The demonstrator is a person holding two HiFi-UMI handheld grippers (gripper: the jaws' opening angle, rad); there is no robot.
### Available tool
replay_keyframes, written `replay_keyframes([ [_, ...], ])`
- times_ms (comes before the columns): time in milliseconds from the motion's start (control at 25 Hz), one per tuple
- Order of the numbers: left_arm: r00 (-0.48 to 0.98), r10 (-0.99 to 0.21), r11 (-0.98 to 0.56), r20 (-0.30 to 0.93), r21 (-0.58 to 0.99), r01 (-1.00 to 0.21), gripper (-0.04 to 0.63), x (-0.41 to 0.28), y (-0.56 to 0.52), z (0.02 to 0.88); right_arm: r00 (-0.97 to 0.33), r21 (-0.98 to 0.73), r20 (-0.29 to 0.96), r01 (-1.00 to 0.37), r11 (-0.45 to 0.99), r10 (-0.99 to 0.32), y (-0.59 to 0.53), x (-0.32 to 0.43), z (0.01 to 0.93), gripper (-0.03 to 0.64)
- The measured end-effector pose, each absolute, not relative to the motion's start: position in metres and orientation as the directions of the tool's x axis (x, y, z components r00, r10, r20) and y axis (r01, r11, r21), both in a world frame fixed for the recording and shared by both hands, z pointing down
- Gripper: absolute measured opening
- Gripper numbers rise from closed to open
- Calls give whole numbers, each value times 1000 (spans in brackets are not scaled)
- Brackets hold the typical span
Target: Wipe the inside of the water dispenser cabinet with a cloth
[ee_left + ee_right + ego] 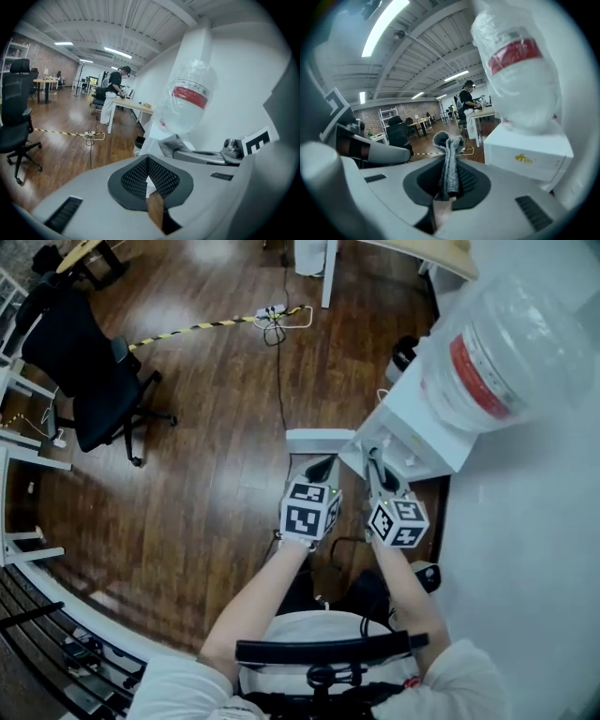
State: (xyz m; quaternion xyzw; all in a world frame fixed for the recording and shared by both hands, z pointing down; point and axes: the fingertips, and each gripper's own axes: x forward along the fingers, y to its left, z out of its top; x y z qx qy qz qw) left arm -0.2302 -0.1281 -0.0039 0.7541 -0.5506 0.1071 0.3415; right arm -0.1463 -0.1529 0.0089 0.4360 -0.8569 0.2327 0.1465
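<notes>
The white water dispenser (412,418) stands against the right wall with a clear bottle (506,352) upside down on top. My right gripper (373,457) is close to the dispenser's front and is shut on a grey cloth (449,157), which sticks up folded between the jaws. My left gripper (319,468) hangs just left of it, shut with nothing held (146,161). In the left gripper view the cloth (169,144) shows at the right gripper's tip, before the dispenser (151,136). A white panel (319,439) juts left beneath the grippers. The cabinet's inside is hidden.
A black office chair (89,371) stands on the wooden floor at the left. Yellow-black tape (202,326) runs to a power strip and cable (272,315). A black bin (403,352) sits behind the dispenser. A person (112,98) stands at a far desk.
</notes>
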Motion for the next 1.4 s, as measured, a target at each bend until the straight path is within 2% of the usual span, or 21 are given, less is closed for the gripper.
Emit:
replay_keyframes([
  [200, 339, -799, -152, 497, 378, -913, -6, -223, -106, -44, -618, -266, 408, -785, 560, -672, -125, -135, -45, 37],
  [520, 303, -834, -124, 462, 377, -918, -6, -141, -35, -80, -740, -314, 253, -672, 671, -623, -49, -58, -106, 38],
  [720, 262, -856, -96, 446, 361, -928, -6, -100, 16, -94, -775, -330, 206, -630, 703, -598, -6, 3, -123, 37],
  [880, 206, -872, -29, 443, 373, -927, -6, -83, 59, -102, -757, -329, 230, -652, 683, -612, 23, 60, -119, 37],
  [1040, 203, -876, -37, 437, 359, -933, -6, -68, 91, -116, -725, -323, 264, -688, 650, -636, 46, 100, -118, 37],
  [1400, 264, -856, -110, 443, 344, -933, -6, -73, 132, -110, -690, -332, 274, -722, 607, -670, 90, 95, -119, 37],
])
